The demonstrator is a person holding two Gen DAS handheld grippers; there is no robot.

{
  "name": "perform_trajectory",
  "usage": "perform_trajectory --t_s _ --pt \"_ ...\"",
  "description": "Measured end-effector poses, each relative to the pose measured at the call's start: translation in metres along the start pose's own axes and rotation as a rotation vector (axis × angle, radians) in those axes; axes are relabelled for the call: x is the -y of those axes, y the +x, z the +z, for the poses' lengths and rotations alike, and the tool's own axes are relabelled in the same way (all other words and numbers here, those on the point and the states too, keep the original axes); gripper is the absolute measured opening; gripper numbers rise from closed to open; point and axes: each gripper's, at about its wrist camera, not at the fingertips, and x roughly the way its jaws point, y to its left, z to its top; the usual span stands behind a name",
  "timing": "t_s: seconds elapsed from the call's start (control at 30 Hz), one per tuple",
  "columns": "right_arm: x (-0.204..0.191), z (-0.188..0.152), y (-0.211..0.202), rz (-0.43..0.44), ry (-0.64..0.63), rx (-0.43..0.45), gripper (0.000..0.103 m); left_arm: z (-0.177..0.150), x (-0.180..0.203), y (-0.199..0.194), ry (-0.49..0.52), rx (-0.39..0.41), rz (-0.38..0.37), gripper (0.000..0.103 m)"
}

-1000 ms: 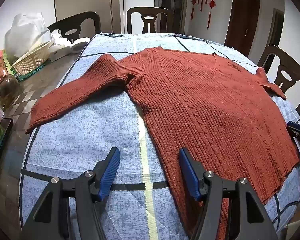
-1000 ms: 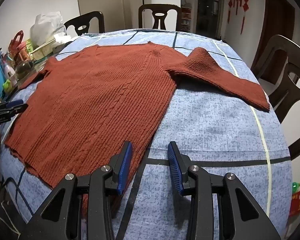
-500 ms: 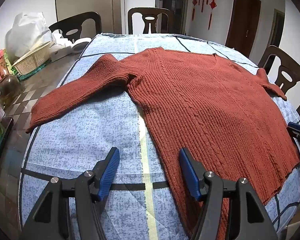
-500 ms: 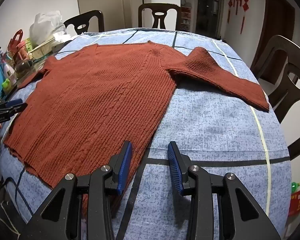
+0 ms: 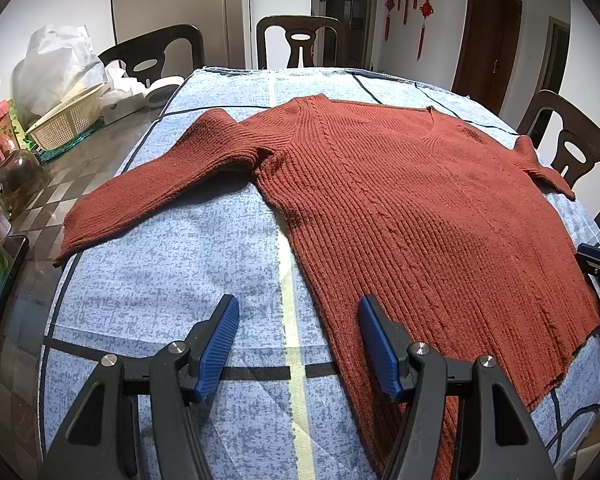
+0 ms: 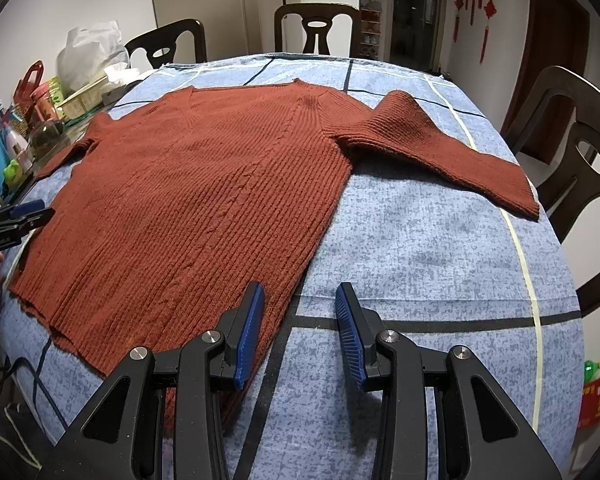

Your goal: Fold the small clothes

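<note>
In your left wrist view, the left gripper (image 5: 296, 342) hangs spread and empty at the sweater (image 5: 400, 216)'s near-left hem, its left sleeve (image 5: 156, 192) running away leftward. In your right wrist view, the right gripper (image 6: 300, 330) gapes empty astride the opposite hem edge, the right sleeve (image 6: 440, 148) lying nearer this hand.

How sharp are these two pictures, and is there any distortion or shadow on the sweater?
Left wrist view: sharp, fisheye bending the tablecloth edges, black corners, a soft dark shadow patch on the sweater. Right wrist view: equally sharp, same bulge, shadow under the raised sleeve.
</note>
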Motion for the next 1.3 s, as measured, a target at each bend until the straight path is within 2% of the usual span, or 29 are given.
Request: perform_trajectory --t_s 1.3 --pt "0.0023 -0.0013 -0.0003 0.005 0.005 0.006 0.038 -0.0003 -0.0003 0.0002 0.002 0.0 0.002 0.065"
